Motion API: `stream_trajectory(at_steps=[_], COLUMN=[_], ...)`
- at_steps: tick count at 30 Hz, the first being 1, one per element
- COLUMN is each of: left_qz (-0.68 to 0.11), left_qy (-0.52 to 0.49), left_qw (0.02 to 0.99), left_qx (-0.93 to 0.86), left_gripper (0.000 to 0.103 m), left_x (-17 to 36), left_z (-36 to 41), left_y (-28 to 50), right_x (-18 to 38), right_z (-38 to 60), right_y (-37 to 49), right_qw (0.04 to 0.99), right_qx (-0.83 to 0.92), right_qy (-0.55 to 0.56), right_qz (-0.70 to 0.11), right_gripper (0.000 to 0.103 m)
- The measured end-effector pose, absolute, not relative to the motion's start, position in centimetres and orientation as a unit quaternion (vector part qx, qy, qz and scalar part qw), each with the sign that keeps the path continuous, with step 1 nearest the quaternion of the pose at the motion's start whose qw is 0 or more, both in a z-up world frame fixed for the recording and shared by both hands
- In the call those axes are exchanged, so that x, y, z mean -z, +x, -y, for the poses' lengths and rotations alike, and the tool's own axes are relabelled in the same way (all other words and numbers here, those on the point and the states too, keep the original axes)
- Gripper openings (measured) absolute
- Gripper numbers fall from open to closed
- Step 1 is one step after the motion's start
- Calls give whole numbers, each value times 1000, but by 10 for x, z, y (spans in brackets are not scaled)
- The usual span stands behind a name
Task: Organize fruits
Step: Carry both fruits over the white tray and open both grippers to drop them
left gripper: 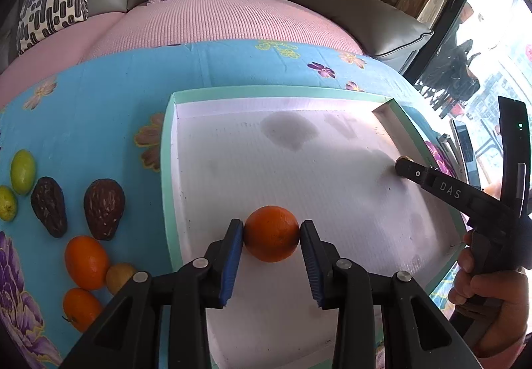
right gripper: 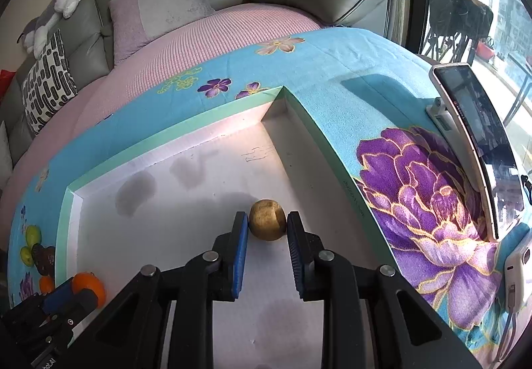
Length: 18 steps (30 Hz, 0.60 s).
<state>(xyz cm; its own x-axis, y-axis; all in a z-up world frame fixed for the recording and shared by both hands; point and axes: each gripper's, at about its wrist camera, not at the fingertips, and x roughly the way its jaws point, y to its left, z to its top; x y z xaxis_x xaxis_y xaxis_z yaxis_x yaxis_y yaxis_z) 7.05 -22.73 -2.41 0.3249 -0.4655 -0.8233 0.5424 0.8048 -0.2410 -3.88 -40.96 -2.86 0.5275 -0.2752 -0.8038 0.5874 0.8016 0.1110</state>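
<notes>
My left gripper [left gripper: 271, 237] is shut on an orange [left gripper: 271, 233] low over the near part of the white tray [left gripper: 332, 169] with the green rim. I cannot tell if the orange touches the tray floor. My right gripper [right gripper: 267, 229] is shut on a small round brown fruit [right gripper: 267, 220] near the tray's right wall [right gripper: 319, 149]. On the blue floral cloth left of the tray lie two green fruits [left gripper: 22, 171], two dark brown avocados [left gripper: 104, 209], two oranges [left gripper: 86, 262] and a brownish fruit [left gripper: 118, 276]. The right gripper [left gripper: 404, 164] also shows in the left wrist view, held by a hand [left gripper: 492, 296].
A phone on a white stand [right gripper: 475, 149] and a white device [right gripper: 515, 272] stand on the cloth right of the tray. Behind the table is a grey sofa with a pink cover [left gripper: 216, 23] and cushions [left gripper: 53, 3]. A window lies to the right.
</notes>
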Motion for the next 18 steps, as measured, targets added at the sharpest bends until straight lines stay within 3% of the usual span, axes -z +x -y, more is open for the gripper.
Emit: stream_trajectory(at_steps=[3,5,9,12,14,18], left_qz=[-490,-487,-479,-473,-464,-443], left_qy=[33,29,25,20,22,23], left_qw=[813,813,817,825,837,862], left_qx=[313,317,319,309,291,244], left_gripper=[40,51,57,76,97,102], left_x=[20,16,5,-4,-10,-18], left_z=[224,222,217,208,200,180], left_y=[70,69,66,68,71,81], right_x=[28,26,19,14,12,11], right_z=[410,410,407,403,400,389], right_y=[-39,-41,-43,-44,-42,-36], right_qw=[853,853,857,862,865,872], right_qx=[257,259,261,260,256,238], right_qy=[188,187,180,174,170,163], right_qz=[-415,-413,-406,-399,-396,-395], right_gripper=[33,35,40,54,65,73])
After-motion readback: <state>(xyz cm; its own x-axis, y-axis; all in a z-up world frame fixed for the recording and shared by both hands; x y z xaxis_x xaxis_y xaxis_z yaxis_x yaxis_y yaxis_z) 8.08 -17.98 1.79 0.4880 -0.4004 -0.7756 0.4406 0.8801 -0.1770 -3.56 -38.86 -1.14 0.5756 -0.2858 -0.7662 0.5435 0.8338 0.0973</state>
